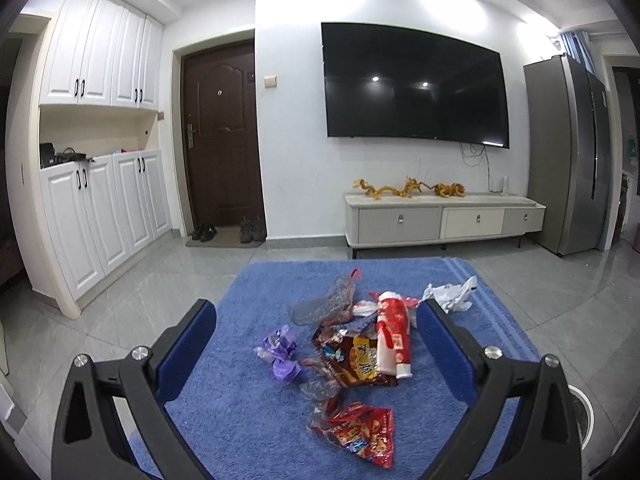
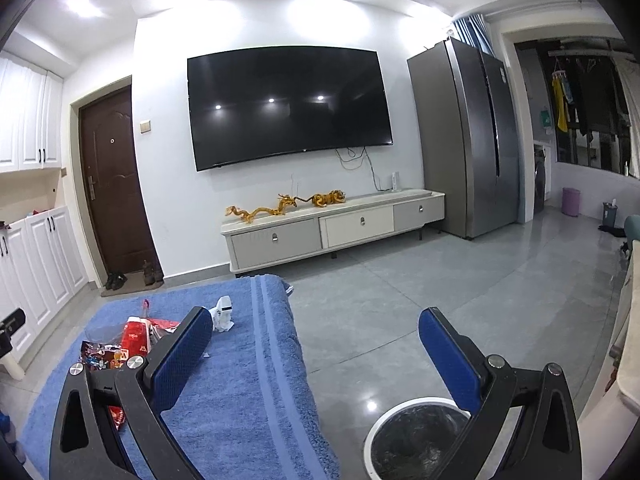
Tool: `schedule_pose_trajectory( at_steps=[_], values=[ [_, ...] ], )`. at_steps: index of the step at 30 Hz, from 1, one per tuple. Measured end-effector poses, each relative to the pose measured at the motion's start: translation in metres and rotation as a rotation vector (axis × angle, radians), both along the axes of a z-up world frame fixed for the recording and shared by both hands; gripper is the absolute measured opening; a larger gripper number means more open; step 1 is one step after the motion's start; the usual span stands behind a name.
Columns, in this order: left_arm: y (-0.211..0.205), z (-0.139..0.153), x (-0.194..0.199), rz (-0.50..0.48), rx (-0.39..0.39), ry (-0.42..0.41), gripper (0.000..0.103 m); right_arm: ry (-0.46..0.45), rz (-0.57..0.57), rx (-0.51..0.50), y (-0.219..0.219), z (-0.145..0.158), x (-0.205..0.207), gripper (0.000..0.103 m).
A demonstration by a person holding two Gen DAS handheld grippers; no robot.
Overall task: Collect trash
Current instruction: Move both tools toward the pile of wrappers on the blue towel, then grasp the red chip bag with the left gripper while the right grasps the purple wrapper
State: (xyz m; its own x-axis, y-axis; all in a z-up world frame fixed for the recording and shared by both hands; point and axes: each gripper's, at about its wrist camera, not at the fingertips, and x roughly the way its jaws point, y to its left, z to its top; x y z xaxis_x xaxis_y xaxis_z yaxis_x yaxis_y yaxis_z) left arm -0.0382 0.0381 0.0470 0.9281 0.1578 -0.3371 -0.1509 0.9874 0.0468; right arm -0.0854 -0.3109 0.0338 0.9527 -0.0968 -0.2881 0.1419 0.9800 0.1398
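Trash lies on a blue towel [image 1: 240,420]: a purple wrapper [image 1: 280,354], a clear plastic piece [image 1: 324,304], a red and white tube [image 1: 394,334], a brown snack bag [image 1: 356,360], a red packet [image 1: 364,432] and a crumpled white paper [image 1: 452,294]. My left gripper [image 1: 316,316] is open and empty above the pile. My right gripper [image 2: 316,328] is open and empty over the towel's right edge [image 2: 276,360]. A white-rimmed trash bin [image 2: 416,436] with a dark liner stands on the floor below its right finger. The white paper [image 2: 223,314] and the tube [image 2: 136,336] show left of it.
Grey tiled floor [image 2: 440,300] surrounds the towel. A TV stand [image 2: 332,228] with gold figurines sits under a wall TV [image 2: 288,104]. A steel fridge [image 2: 468,140] stands at the right, white cabinets [image 1: 100,200] and a brown door [image 1: 220,140] at the left.
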Motion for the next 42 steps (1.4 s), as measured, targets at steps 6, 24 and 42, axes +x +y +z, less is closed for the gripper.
schedule_pose_trajectory(
  at_steps=[6,24,42],
  values=[
    [0.005,-0.012,0.005,0.070,0.041,0.008,0.101,0.023,0.030,0.036,0.000,-0.010,0.012,0.103],
    [0.000,-0.104,0.049,-0.107,-0.043,0.358,0.101,0.245,0.370,0.040,0.068,-0.058,0.107,0.103],
    [0.004,-0.149,0.092,-0.216,-0.139,0.547,0.062,0.589,0.557,0.162,0.149,-0.150,0.246,0.048]
  ],
)
